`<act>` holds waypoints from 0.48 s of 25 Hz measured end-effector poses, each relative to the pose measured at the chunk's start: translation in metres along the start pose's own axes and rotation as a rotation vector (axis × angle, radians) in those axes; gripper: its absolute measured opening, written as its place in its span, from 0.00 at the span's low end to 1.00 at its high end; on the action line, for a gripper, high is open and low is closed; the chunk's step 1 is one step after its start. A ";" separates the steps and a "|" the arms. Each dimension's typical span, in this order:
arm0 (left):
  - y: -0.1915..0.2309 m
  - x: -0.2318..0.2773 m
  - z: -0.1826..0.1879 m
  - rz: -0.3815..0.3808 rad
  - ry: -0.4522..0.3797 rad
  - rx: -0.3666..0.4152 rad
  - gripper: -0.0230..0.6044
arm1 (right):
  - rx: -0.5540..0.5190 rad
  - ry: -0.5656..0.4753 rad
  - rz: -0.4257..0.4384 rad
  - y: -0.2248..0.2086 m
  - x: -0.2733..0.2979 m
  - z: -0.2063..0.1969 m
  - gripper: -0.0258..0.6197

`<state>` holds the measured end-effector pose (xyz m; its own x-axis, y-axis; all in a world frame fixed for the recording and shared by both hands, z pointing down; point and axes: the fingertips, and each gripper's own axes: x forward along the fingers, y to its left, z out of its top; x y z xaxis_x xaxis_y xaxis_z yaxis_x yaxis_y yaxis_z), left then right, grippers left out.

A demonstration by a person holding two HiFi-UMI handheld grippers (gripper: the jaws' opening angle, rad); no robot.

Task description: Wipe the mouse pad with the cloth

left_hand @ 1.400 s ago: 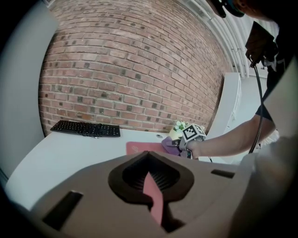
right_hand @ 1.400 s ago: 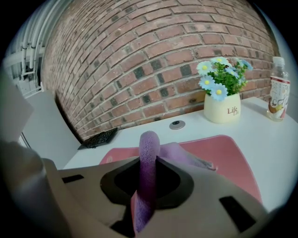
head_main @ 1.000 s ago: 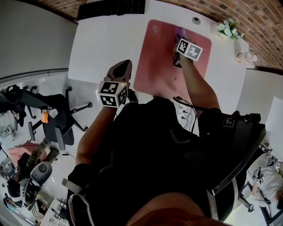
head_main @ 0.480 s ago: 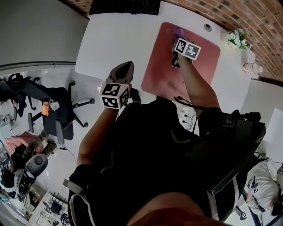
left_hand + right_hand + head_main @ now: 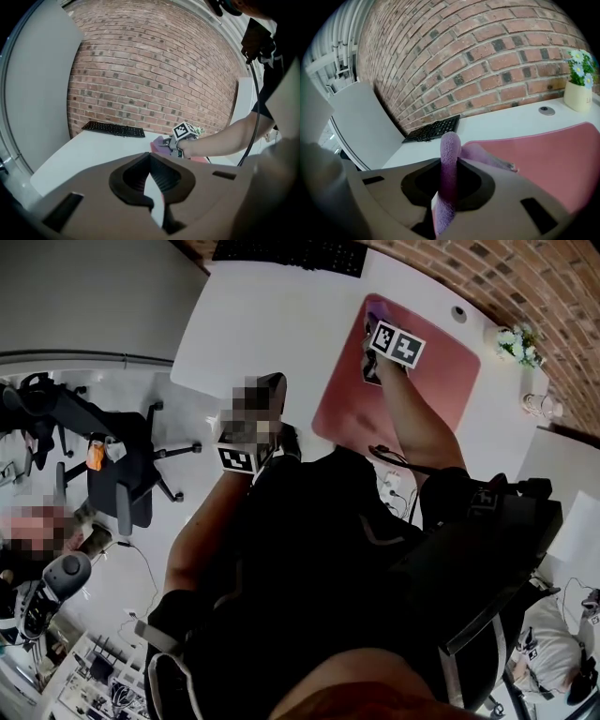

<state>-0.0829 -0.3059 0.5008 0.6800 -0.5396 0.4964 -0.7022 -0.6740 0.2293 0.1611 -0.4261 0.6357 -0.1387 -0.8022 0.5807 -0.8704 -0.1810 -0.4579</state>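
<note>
Right tool (image 5: pixel 374 326) has slid left across the pad (image 5: pixel 433 381) since a second ago, it's now up at the pad's far left corner. The whole tabletop (image 5: pixel 272 324) also sits further right in the head view than it did, so the head turned a bit.

That tool is clamped on the purple cloth (image 5: pixel 449 157): a fold sticks up between the jaws and the rest trails onto the pink pad just beyond them. From above you only catch a bit of purple at the tool's tip.

Left tool (image 5: pixel 153 190) hangs over the near edge of the tabletop, left of the pad and well apart from the other one. Its jaws are a thin gap apart with nothing in between, just white tabletop showing through.

Other stuff: black keyboard (image 5: pixel 433 129) at the far left of the tabletop, small flower pot (image 5: pixel 580 91) far right by the brick wall (image 5: pixel 487 56).
</note>
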 end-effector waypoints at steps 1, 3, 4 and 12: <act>0.002 -0.001 -0.001 0.003 0.000 -0.002 0.04 | -0.001 0.001 0.005 0.003 0.003 0.000 0.13; 0.006 -0.004 -0.002 0.009 0.001 -0.004 0.04 | -0.003 0.005 0.014 0.011 0.008 0.000 0.13; 0.009 -0.007 -0.002 0.011 0.002 -0.005 0.04 | -0.004 0.007 0.018 0.015 0.011 -0.001 0.13; 0.032 -0.022 0.002 -0.001 -0.015 -0.004 0.04 | -0.005 -0.005 0.043 0.052 0.017 -0.001 0.13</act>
<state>-0.1196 -0.3165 0.4953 0.6836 -0.5469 0.4834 -0.7026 -0.6725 0.2328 0.1134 -0.4485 0.6220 -0.1736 -0.8121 0.5571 -0.8659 -0.1436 -0.4792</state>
